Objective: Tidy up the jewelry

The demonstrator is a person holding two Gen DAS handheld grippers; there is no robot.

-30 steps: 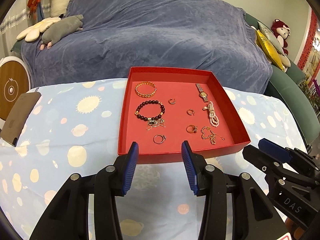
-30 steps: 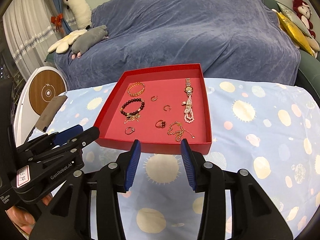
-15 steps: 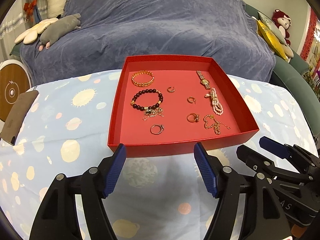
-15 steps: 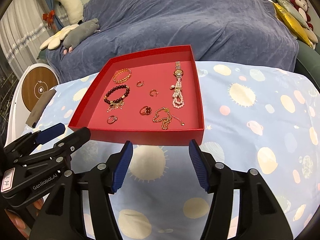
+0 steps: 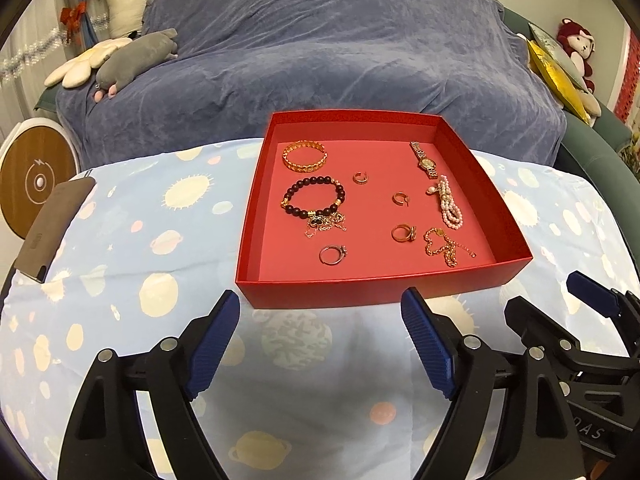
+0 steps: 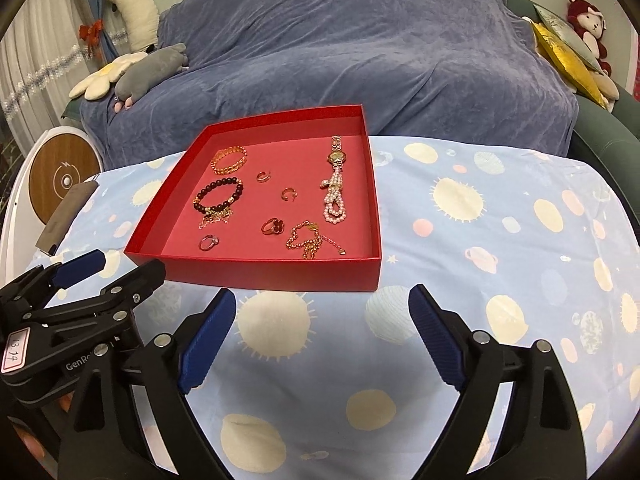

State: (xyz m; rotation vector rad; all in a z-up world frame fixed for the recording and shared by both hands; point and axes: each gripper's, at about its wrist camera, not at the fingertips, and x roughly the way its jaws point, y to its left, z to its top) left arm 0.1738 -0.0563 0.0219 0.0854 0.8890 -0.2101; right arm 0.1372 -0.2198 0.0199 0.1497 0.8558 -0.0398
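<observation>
Tablecloth [image 5: 120,240], red jewelry tray [image 5: 360,294] just beyond both wide-spread grippers [image 5: 320,340].

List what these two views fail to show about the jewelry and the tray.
- Gold chain by the dark bead bracelet: left view, too tangled and small to tell apart.
- Watch dial: both views, too small to read.
- Red tray near floor strip: right view, hidden by its front wall.
- Phone: left view, its near end is cut off.
</observation>
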